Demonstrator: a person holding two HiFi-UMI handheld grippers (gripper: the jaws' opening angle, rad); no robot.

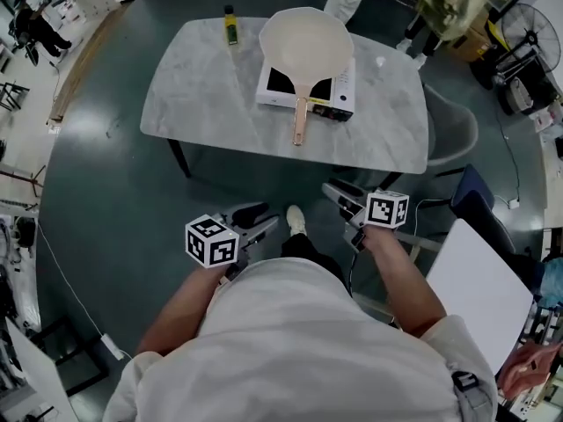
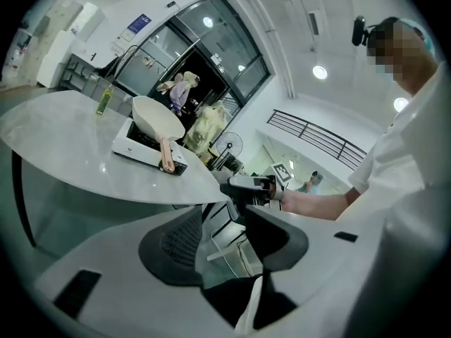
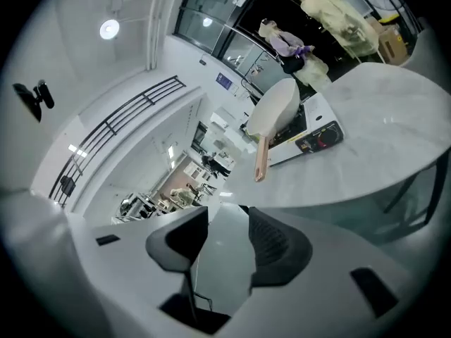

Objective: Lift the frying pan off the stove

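A cream frying pan (image 1: 306,44) with a pale wooden handle (image 1: 301,121) sits on a white portable stove (image 1: 341,97) at the far side of the marble table (image 1: 211,104). Both grippers hang well short of the table, close to my body. In the head view my left gripper (image 1: 262,219) is at lower left and my right gripper (image 1: 335,192) at lower right. Each stands open with nothing between its jaws. The left gripper view shows the pan (image 2: 156,118) and stove (image 2: 137,146) far off. The right gripper view shows the pan (image 3: 275,108) on the stove (image 3: 313,136).
A small bottle (image 1: 231,26) stands on the table's far left. A grey chair (image 1: 455,134) is at the table's right end and a white board (image 1: 479,280) lies at my right. People and a fan (image 1: 521,33) are beyond the table.
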